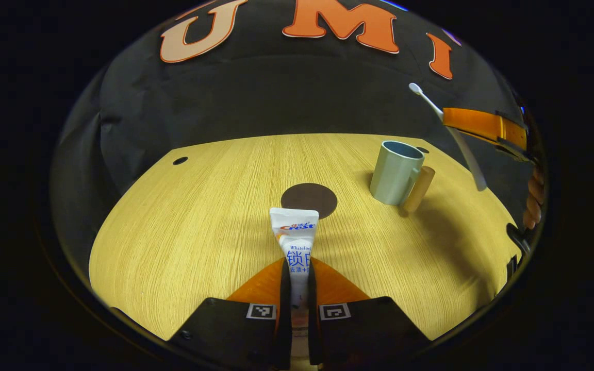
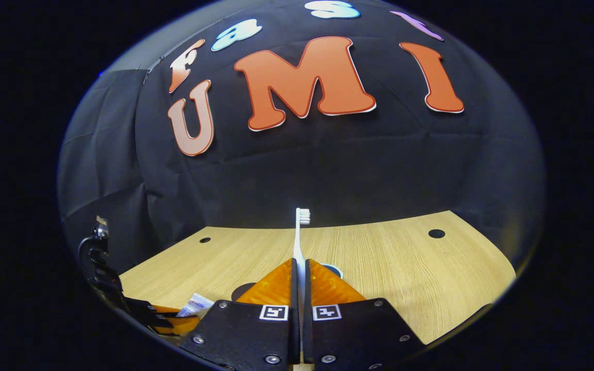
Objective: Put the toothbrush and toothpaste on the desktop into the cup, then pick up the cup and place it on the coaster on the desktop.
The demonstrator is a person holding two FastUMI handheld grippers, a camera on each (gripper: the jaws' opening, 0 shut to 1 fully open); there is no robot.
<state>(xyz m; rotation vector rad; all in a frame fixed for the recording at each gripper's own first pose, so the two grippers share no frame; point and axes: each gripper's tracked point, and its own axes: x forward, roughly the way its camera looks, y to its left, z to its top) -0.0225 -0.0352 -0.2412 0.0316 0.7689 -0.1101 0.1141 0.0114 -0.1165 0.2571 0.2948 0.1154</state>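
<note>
We find the left gripper (image 1: 297,288) pinching the toothpaste (image 1: 295,242) and the right gripper (image 2: 299,288) pinching the toothbrush (image 2: 300,242); cup (image 1: 396,172) empty, coaster (image 1: 309,199) bare.

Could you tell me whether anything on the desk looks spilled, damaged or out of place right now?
Nothing stands out. The cup stands upright beside the coaster, and each tongs grips its item: toothpaste left, toothbrush right.
</note>
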